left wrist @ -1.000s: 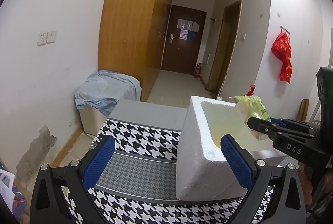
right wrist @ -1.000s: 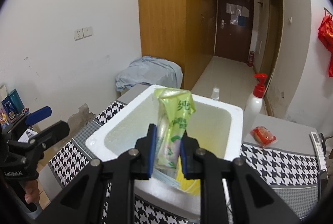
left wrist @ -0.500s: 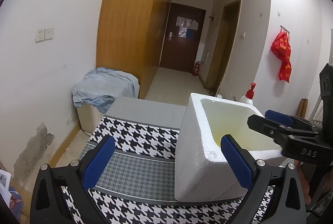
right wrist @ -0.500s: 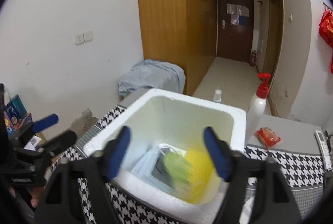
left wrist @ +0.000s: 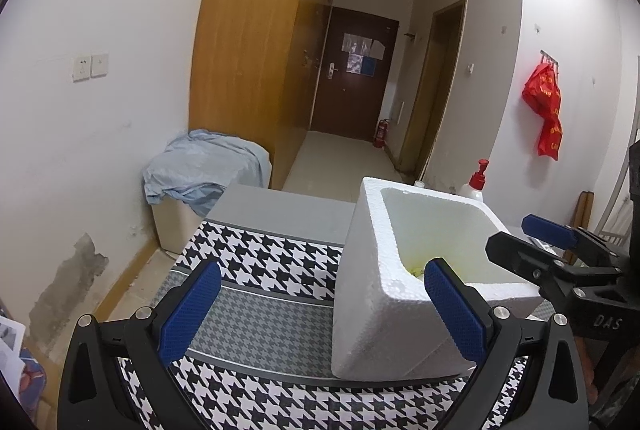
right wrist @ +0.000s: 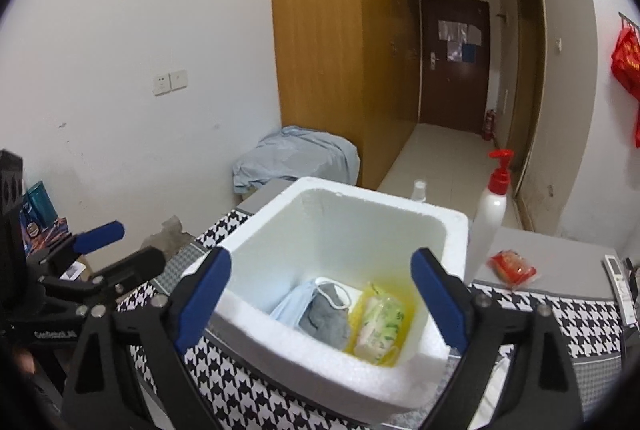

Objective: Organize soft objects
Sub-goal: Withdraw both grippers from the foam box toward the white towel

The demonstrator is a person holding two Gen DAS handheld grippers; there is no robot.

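A white foam box (right wrist: 452,230) stands on the houndstooth tablecloth (right wrist: 256,394). Inside lie a green tissue pack (right wrist: 380,322) on something yellow, a grey cloth (right wrist: 324,322) and a light blue mask (right wrist: 292,306). My right gripper (right wrist: 320,294) is open and empty above the box's near rim. My left gripper (left wrist: 320,310) is open and empty, left of the box (left wrist: 372,310). The right gripper also shows in the left wrist view (left wrist: 532,242), and the left gripper in the right wrist view (right wrist: 116,246). A red packet (right wrist: 512,266) lies on the table right of the box.
A white pump bottle with a red top (right wrist: 488,218) stands just behind the box's right side. A remote (right wrist: 616,270) lies at the table's right edge. A bin covered with blue cloth (left wrist: 200,174) stands by the wall, past the table's far left corner.
My right gripper opened and let go of the green tissue pack, which dropped into the foam box. The left gripper stayed open and hardly moved.
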